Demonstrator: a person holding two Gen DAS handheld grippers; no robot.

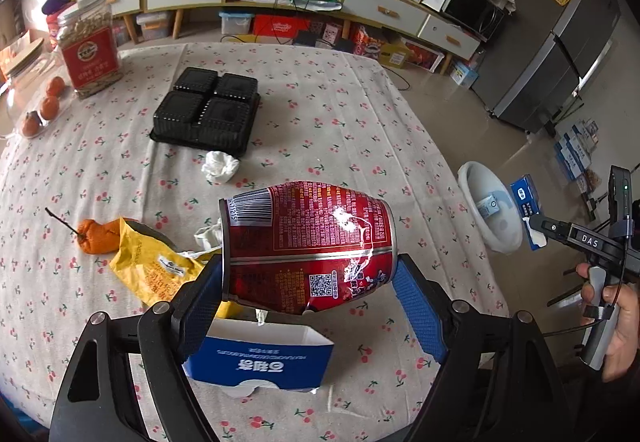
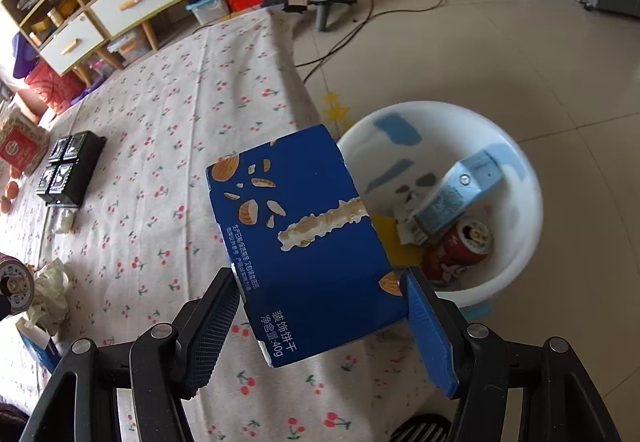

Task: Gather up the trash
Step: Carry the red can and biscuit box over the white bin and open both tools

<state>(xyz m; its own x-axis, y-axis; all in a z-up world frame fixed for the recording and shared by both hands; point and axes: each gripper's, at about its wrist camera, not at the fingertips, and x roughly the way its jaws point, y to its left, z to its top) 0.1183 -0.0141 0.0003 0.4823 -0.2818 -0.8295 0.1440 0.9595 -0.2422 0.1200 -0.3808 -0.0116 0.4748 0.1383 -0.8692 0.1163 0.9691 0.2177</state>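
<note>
Trash is held in both grippers at this moment. The left gripper (image 1: 308,282) pinches a dented red can (image 1: 308,246) end to end, lying sideways above the desk (image 1: 340,110). The right gripper (image 2: 324,306) pinches a blue biscuit box (image 2: 300,242) across its lower sides, at the desk edge and partly over the white basin (image 2: 516,266) on the floor. The basin already contains a second red can (image 2: 460,246) and a pale blue carton (image 2: 460,194).

Recommended procedure for the step in hand:
- Carry the biscuit box fully over the basin opening before spreading the right gripper; released at the rim, it may tip out onto the floor.
- Keep the grip on the red can square; its ends are smooth and it may slip sideways.
- Bring the can to the basin after the right hand (image 1: 616,326) clears, avoiding a collision.

Remaining on the desk: a crumpled tissue (image 1: 220,166), a yellow wrapper (image 1: 152,262), orange peel (image 1: 96,238), a black tray (image 1: 206,110) and an open blue box (image 1: 260,362).
</note>
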